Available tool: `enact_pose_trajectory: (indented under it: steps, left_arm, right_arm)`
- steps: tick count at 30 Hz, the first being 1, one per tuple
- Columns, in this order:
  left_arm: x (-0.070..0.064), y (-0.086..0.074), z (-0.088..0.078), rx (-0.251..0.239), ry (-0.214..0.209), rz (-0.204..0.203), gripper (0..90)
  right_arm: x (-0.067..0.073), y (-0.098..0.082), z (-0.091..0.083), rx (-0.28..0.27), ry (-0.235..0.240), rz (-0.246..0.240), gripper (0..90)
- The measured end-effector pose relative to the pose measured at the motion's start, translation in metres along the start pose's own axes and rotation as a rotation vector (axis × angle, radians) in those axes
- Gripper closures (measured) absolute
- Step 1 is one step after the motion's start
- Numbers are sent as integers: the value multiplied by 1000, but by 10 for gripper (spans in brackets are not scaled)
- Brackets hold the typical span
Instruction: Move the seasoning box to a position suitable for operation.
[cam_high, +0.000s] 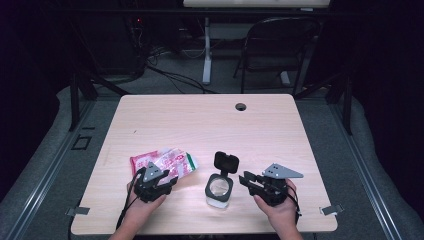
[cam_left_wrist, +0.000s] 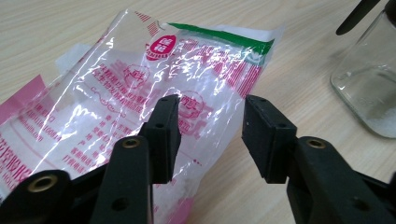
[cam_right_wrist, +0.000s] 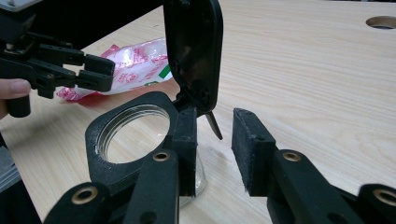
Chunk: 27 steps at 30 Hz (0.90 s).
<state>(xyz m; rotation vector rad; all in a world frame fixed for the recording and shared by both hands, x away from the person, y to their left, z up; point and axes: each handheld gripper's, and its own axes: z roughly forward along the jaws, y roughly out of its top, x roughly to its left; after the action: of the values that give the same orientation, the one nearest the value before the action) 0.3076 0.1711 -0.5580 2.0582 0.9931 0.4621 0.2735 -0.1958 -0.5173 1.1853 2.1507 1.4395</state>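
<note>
On the left of the table (cam_high: 260, 120), a pink and clear plastic bag (cam_high: 162, 164) lies flat, and the left claw (cam_high: 167, 186) sits at its near edge, held by the person's left hand (cam_high: 142, 207). The left gripper view shows what the high view cannot: the left claw's jaws stand apart, released, over the crinkled bag with nothing pinched between them, and white grains lie inside the bag. Just right of the bag stands a glass jar (cam_high: 219, 192) with its black hinged lid (cam_high: 226, 162) flipped up. Farther right, the right claw (cam_high: 246, 181) points at the jar. The right gripper view shows its jaws open beside the jar's black collar, the left jaw close against it, gripping nothing.
</note>
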Motion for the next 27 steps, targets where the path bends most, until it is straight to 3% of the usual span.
enact_pose_trajectory:
  steps: [6, 8, 13, 20, 27]
  left_arm:
    - [-10, 1, 14, 17, 25, 50, 482]
    - [-11, 2, 16, 18, 41, 74, 481]
    - [-10, 1, 22, 29, 74, 77, 481]
    - [-16, -1, 26, 47, 122, 135, 478]
    - [-12, -5, 30, 58, 129, 105, 539]
  right_arm:
    - [0, 0, -1, -7, 3, 8, 711]
    - [-1, 0, -1, -11, 4, 15, 711]
    - [-2, 0, -2, -21, 11, 29, 710]
    - [-4, 0, -2, -26, 22, 44, 710]
    - [-3, 0, -1, -24, 23, 42, 710]
